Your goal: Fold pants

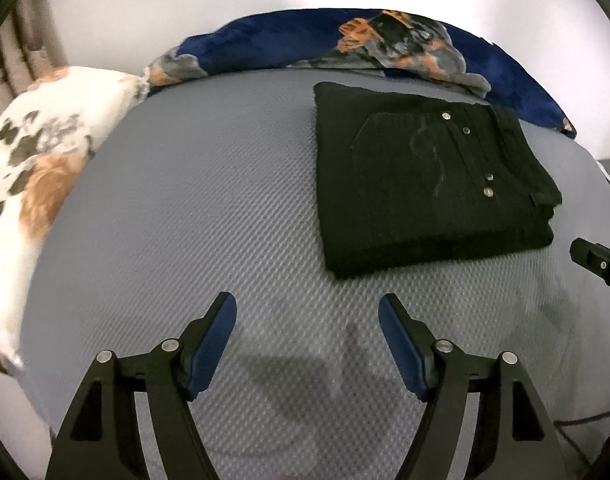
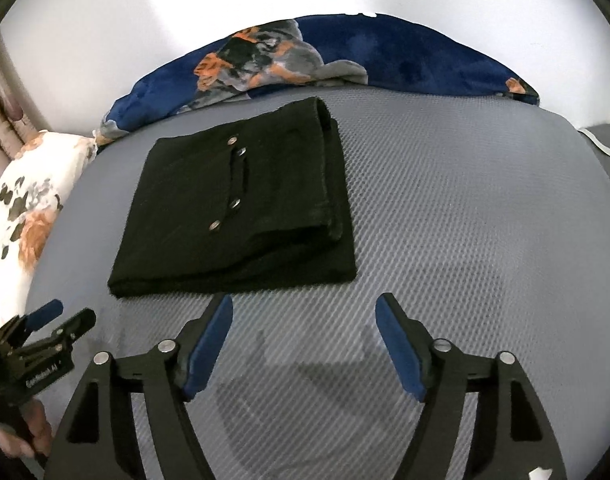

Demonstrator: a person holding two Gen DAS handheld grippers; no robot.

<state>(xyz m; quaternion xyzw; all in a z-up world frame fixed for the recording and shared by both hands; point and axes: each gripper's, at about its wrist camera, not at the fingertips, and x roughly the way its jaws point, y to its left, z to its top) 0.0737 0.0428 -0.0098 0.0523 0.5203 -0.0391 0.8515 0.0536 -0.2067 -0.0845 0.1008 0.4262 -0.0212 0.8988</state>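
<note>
Black denim pants, folded into a thick rectangle, lying flat on grey textured mattress, just ahead of both tools. Left hand-held gripper and right hand-held gripper spread wide, holding nothing. Probably heavy, soft, non-slippery; best pinched at stacked near edge. No containers visible.

Bedroom, bed, pillow, blanket

pants: folded, on grey bed | left gripper: jaws apart (nothing between), short of pants
</note>
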